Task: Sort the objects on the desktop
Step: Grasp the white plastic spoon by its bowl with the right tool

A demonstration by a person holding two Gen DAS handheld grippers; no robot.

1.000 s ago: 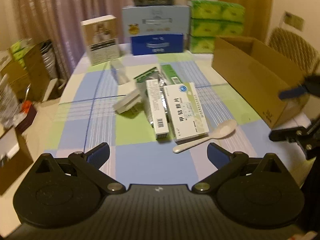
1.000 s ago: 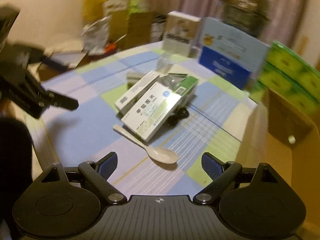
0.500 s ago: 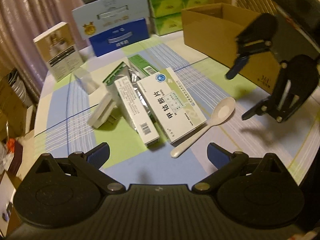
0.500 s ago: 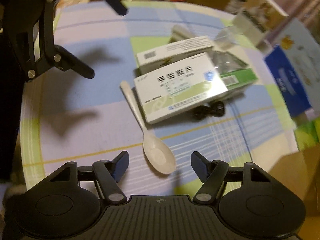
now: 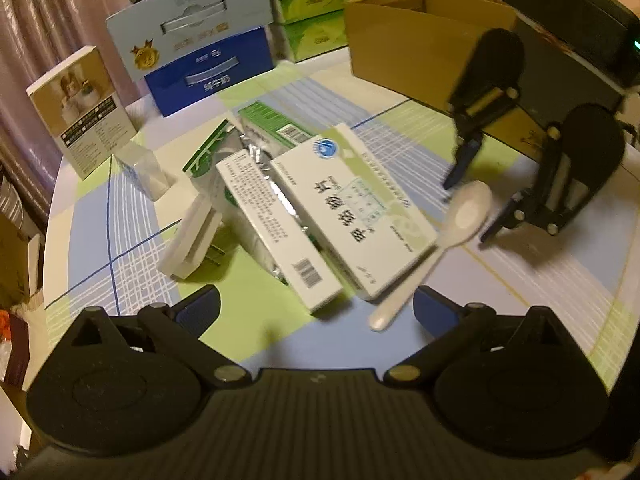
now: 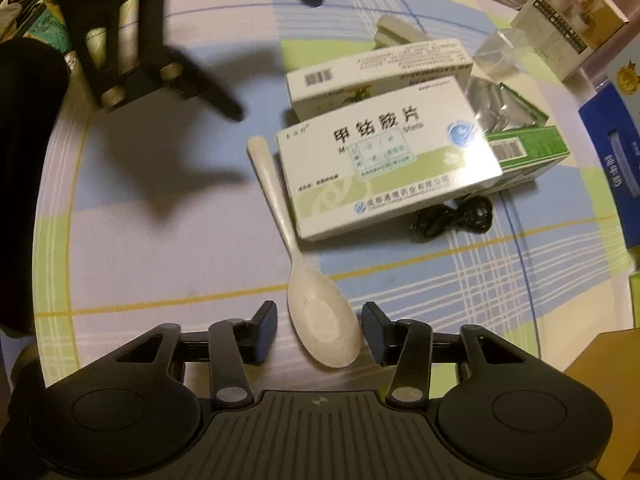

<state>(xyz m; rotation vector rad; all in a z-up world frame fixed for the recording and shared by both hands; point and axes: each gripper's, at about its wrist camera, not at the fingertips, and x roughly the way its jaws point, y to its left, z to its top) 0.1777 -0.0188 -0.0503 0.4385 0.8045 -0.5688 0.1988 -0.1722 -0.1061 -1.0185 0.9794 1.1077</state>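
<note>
The right claw (image 6: 319, 330) is now straddling the spoon (image 6: 322, 322), still open. The left claw (image 5: 316, 308) is hovering open. A grasp is looking imminent.

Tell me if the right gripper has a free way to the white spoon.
Probably yes: the right gripper is open, its fingers either side of the spoon bowl, nothing between; the medicine box lies beside the handle only.

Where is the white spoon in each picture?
Left wrist view: the white spoon lies right of center, bowl pointing away, between the right claw's tips.
Right wrist view: the spoon is low in the middle, bowl between the two tips.
Shared landmark: the big white-and-green medicine box beside the spoon's handle.
</note>
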